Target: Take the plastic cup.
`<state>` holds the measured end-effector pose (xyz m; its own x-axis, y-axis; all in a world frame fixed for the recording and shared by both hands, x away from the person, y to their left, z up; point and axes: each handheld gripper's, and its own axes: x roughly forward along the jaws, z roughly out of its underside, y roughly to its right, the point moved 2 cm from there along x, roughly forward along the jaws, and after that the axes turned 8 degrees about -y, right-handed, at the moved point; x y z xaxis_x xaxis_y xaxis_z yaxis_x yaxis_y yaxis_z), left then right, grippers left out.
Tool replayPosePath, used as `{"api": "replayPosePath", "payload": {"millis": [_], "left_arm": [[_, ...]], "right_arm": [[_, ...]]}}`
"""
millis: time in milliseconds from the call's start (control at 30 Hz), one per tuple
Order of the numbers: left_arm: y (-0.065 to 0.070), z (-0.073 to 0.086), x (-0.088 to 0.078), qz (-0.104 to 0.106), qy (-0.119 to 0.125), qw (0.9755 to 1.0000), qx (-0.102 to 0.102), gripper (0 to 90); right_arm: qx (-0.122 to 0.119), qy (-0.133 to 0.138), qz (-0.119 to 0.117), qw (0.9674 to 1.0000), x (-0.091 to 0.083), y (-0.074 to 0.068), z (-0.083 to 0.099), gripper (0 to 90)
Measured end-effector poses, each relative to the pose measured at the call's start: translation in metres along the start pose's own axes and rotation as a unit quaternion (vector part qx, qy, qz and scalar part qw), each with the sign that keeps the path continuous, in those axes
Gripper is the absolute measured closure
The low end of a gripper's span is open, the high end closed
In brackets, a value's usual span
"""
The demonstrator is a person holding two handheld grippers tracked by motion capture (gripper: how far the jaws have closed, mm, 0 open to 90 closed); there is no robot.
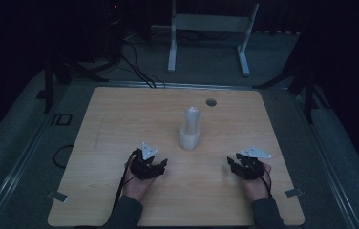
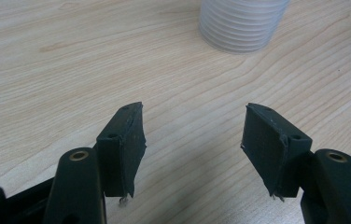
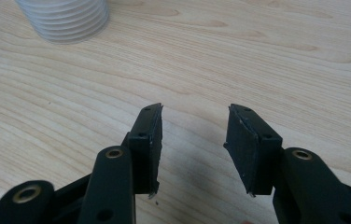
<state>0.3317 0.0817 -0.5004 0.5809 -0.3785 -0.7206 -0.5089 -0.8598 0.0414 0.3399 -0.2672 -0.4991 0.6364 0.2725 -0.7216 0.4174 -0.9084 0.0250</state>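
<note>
dark room: high view shows stack of cups (image 1: 189,130) whole, left gripper view its ribbed base.

I am seeing a light wooden table (image 1: 120,124) bearing a white ribbed stack of cups (image 1: 190,130) standing near its middle, a grommet hole (image 1: 211,102) lying farther back.

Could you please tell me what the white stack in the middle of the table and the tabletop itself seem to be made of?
The stack of cups looks like thin, translucent white plastic: its ribbed rims are matte and let light through. The table looks like pale wood or wood-print laminate: smooth, with grain lines; which of the two I cannot tell.
</note>
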Motion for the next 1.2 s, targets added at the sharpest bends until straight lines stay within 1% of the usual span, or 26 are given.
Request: {"api": "replayPosePath", "payload": {"millis": [167, 233, 333, 500, 533, 633, 833, 1000, 1067, 1200], "left_arm": [[0.001, 0.000, 0.000, 0.004, 0.000, 1.0000, 0.004, 38.3], [0.003, -0.001, -0.002, 0.007, 0.003, 0.9999, 0.012, 38.3], [0.004, -0.003, -0.002, 0.009, 0.003, 0.9998, 0.016, 38.0], [0.005, -0.005, -0.001, 0.011, 0.005, 0.9998, 0.016, 37.9], [0.005, -0.007, -0.001, 0.014, 0.005, 0.9998, 0.015, 37.9], [0.006, -0.009, -0.001, 0.015, 0.006, 0.9997, 0.019, 37.9], [0.008, -0.014, -0.001, 0.024, 0.010, 0.9994, 0.023, 37.4], [0.010, -0.016, 0.000, 0.021, 0.016, 0.9991, 0.033, 35.0], [0.010, -0.018, 0.002, 0.024, 0.015, 0.9991, 0.032, 34.5], [0.011, -0.022, 0.003, 0.028, 0.015, 0.9989, 0.035, 34.5]], "right_arm": [[-0.002, -0.001, -0.001, 1.0000, -0.002, -0.003, -0.001, 54.8], [-0.007, 0.002, -0.002, 1.0000, -0.004, -0.004, -0.003, 54.2], [-0.008, 0.004, -0.003, 1.0000, -0.005, -0.005, -0.004, 53.6], [-0.010, 0.006, -0.004, 0.9999, -0.007, -0.004, -0.007, 52.8], [-0.005, 0.007, -0.010, 0.9999, -0.007, -0.003, -0.008, 52.2], [-0.005, 0.009, -0.013, 0.9999, -0.008, -0.003, -0.009, 51.5], [-0.013, 0.014, -0.016, 0.9997, -0.011, -0.007, -0.016, 50.6], [-0.025, 0.017, -0.017, 0.9994, -0.011, -0.012, -0.023, 47.8], [-0.021, 0.023, -0.028, 0.9991, -0.013, -0.014, -0.026, 46.6], [-0.027, 0.029, -0.026, 0.9989, -0.016, -0.017, -0.032, 45.0]]}}
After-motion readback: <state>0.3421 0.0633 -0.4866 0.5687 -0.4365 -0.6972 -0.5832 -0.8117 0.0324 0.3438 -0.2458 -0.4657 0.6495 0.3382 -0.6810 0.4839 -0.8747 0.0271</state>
